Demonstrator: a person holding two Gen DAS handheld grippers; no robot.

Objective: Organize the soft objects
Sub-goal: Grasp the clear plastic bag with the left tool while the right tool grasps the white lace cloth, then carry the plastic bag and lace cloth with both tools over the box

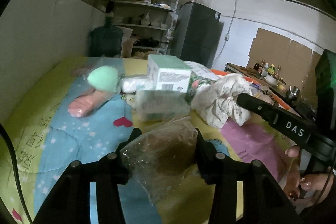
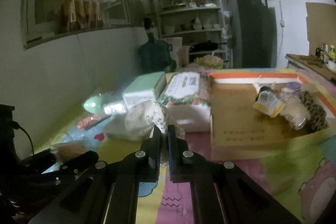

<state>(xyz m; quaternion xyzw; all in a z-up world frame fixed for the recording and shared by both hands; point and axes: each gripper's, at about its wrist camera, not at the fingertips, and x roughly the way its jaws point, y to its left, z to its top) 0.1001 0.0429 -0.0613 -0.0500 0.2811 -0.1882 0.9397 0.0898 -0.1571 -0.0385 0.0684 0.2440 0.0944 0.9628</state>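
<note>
Brown pad (image 1: 168,146) in clear wrap sits clamped in the left hand-held gripper (image 1: 166,140) above the surface (image 1: 63,119); right hand-held gripper (image 2: 164,131), closed, pinches the white cloth (image 2: 142,119).

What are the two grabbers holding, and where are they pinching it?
Left hand-held gripper: brown item in a clear plastic bag, pinched across its sides. Right hand-held gripper: white floral cloth, pinched at its near edge.

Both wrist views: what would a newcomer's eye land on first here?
The left gripper clamps a brown item in clear plastic wrap in the foreground. The right gripper pinches a white floral cloth, beside an open cardboard box of soft items on a colourful cartoon quilt.
</note>
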